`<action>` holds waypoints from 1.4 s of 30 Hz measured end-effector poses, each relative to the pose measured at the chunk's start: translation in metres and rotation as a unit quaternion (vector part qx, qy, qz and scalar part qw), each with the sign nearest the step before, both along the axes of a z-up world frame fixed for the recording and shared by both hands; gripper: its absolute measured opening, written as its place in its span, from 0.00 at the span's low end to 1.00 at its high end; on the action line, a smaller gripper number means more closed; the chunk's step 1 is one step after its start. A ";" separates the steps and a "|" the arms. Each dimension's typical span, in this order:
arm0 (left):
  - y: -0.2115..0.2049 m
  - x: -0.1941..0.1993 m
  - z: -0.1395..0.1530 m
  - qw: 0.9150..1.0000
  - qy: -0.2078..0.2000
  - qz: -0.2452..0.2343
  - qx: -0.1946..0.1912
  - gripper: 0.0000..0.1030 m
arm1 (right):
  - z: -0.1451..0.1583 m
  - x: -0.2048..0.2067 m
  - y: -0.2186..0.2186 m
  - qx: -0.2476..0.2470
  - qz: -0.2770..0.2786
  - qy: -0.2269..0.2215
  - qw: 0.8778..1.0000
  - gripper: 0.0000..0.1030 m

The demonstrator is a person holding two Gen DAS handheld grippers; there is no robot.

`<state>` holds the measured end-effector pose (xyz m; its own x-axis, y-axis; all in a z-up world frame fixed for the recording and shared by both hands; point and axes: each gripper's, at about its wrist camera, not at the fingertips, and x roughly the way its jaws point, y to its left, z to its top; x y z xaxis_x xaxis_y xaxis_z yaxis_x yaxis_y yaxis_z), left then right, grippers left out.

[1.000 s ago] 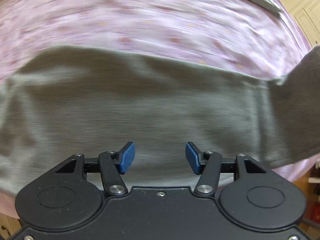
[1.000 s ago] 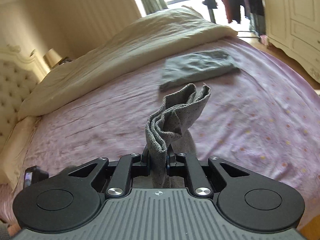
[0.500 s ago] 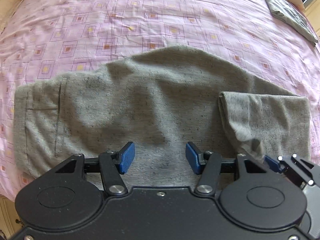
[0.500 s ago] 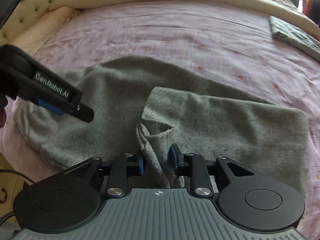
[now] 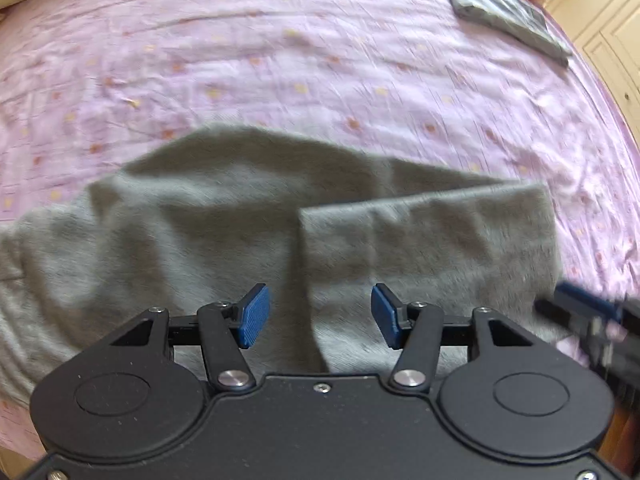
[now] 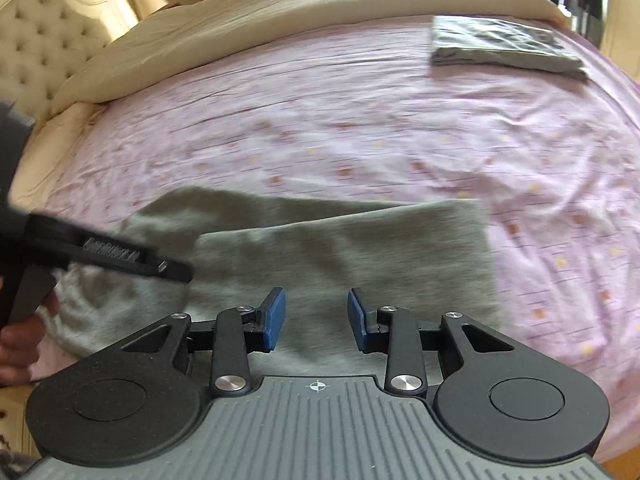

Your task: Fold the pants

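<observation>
Grey pants [image 5: 192, 240] lie flat across the pink patterned bedsheet [image 5: 280, 60], with the leg end folded back over them as a top layer [image 5: 432, 240]. My left gripper [image 5: 320, 314] hovers open over the edge of that fold, nothing between its blue pads. The right gripper [image 6: 316, 318] is open just above the folded layer [image 6: 360, 248], and the cloth lies under it, not pinched. In the right wrist view the left gripper [image 6: 132, 258] shows from the side over the pants' left part. The right gripper [image 5: 580, 308] is a blur at the left wrist view's right edge.
A folded dark grey garment [image 6: 504, 46] lies at the far right of the bed. A cream duvet [image 6: 280, 20] and a tufted headboard [image 6: 44, 40] lie beyond. A hand [image 6: 16, 340] holds the left gripper at the bed's near edge. Cream cabinet doors [image 5: 600, 20] stand to the right.
The right gripper came down with the bunched leg end, laid it over the pants and let go. The left gripper shifted right, to the fold's edge.
</observation>
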<state>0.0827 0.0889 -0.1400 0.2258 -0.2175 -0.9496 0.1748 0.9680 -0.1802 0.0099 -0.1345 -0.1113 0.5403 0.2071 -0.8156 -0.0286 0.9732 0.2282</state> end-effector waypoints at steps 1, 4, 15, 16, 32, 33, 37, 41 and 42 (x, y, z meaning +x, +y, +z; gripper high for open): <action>-0.004 -0.004 -0.004 1.000 0.008 -0.006 0.005 0.58 | -0.005 0.007 -0.007 -0.002 -0.015 0.009 1.000 0.28; -0.012 -0.018 -0.018 0.999 0.031 -0.022 0.029 0.58 | -0.018 0.027 -0.029 0.003 -0.041 0.031 0.999 0.11; -0.005 -0.034 -0.040 0.994 0.060 0.056 0.075 0.64 | -0.059 0.086 -0.069 -0.021 -0.045 0.076 0.996 0.10; -0.006 -0.034 -0.039 0.994 0.059 0.057 0.078 0.64 | -0.062 0.089 -0.069 -0.021 -0.041 0.081 0.996 0.10; 0.157 -0.079 0.026 0.968 -0.023 0.239 0.076 0.61 | -0.007 0.037 -0.009 -0.009 0.026 0.008 1.000 0.11; 0.171 -0.081 0.029 0.965 -0.034 0.246 0.085 0.61 | -0.005 0.032 0.002 -0.005 0.030 0.008 0.999 0.11; 0.215 -0.082 0.033 0.958 -0.060 0.222 0.169 0.63 | -0.003 0.013 0.057 0.007 0.033 0.024 0.999 0.11; 0.249 -0.077 0.032 0.964 -0.059 0.159 0.205 0.75 | -0.003 0.000 0.113 0.017 0.036 0.036 0.999 0.11; 0.257 -0.076 0.031 0.969 -0.060 0.147 0.188 0.75 | -0.003 -0.002 0.126 0.018 0.036 0.038 0.998 0.11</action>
